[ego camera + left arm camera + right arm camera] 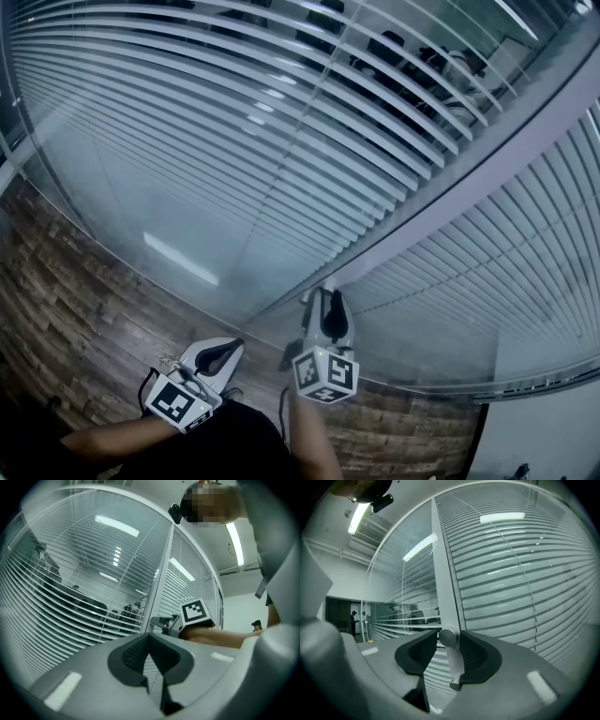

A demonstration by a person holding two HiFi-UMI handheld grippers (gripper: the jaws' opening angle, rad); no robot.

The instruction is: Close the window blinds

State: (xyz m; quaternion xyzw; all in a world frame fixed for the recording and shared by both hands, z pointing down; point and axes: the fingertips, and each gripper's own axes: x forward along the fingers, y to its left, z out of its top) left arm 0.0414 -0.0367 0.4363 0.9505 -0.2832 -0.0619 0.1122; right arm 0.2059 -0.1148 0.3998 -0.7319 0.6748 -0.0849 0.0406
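My right gripper (448, 638) has its jaws wide apart, and the shiny silver round knob with its short stick (452, 660) sits between them. The knob is close against one dark pad, but I am not squeezing it. My left gripper (150, 641) is pinched nearly closed with nothing in it, and it waits low down beside the other one.

I think I am at the knob-turning step. Next I need to squeeze the knob and twist it so the slats tip flat.

The knob sticks out of the tall grey post (443, 573). The white slatted blinds behind glass (520, 573) spread out on both sides of that post.
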